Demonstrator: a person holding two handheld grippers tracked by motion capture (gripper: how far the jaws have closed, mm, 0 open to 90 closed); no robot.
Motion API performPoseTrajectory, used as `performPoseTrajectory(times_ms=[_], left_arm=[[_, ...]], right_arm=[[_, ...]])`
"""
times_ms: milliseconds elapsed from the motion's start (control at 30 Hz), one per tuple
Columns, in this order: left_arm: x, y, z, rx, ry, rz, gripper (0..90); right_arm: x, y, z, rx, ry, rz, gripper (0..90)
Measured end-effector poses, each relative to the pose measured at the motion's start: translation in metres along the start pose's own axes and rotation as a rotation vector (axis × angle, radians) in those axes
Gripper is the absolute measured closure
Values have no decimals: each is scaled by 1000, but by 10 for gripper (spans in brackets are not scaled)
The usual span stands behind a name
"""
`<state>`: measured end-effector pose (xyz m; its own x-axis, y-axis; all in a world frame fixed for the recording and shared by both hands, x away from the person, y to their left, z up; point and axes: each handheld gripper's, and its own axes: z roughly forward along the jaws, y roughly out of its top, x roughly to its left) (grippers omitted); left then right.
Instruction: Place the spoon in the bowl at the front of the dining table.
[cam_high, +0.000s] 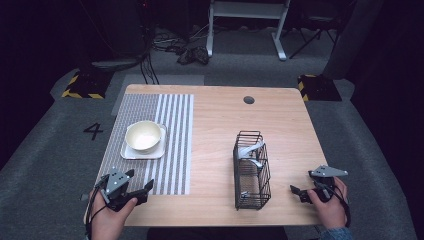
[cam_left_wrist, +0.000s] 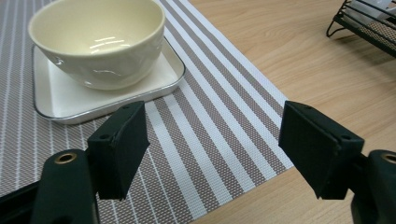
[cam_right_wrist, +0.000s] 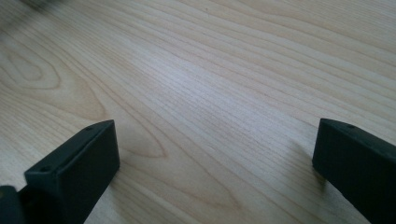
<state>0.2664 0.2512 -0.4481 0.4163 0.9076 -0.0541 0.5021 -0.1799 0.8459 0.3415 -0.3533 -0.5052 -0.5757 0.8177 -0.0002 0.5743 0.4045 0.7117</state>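
Cream bowl (cam_high: 144, 135) on square white plate (cam_high: 128, 151), on striped placemat (cam_high: 172, 145), table's left side: probably ceramic, heavy, glossy, slippery, fragile; best hold seems rim.
Black wire basket (cam_high: 251, 169) mid-table: stiff, light; grip top wire.
Left gripper (cam_high: 141, 192): jaws wide apart, empty, above placemat edge.
Right gripper (cam_high: 299, 192): jaws spread, empty, low over bare wooden table (cam_high: 215, 130).

I see a bowl (cam_high: 144, 135) on a square plate (cam_high: 131, 151) on the placemat (cam_high: 172, 145) at table's (cam_high: 280, 120) left; a wire basket (cam_high: 251, 170) stands right of it.

overhead forward-down, claw cameras low over table (cam_high: 215, 125)
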Motion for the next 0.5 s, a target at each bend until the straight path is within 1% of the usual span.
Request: performPoseTrajectory(times_ms=[33, 67, 133, 233, 333, 400, 500], left_arm=[[0, 0, 0, 0, 0, 0, 231], [-1, 2, -2, 0, 10, 5, 231], [-2, 3, -4, -9, 12, 1, 207], [-4, 7, -8, -11, 12, 10, 202], [-8, 10, -11, -30, 8, -4, 195], [-10, 12, -13, -31, 3, -19, 191], [-14, 16, -14, -41, -7, -9, 191]], right_arm=[[0, 0, 0, 0, 0, 0, 7], [0, 0, 0, 0, -1, 0, 7], [0, 0, 0, 0, -1, 0, 7], [0, 0, 0, 0, -1, 0, 7], [0, 0, 0, 0, 0, 0, 7], [0, 0, 0, 0, 0, 0, 7], [0, 0, 0, 0, -1, 0, 6]])
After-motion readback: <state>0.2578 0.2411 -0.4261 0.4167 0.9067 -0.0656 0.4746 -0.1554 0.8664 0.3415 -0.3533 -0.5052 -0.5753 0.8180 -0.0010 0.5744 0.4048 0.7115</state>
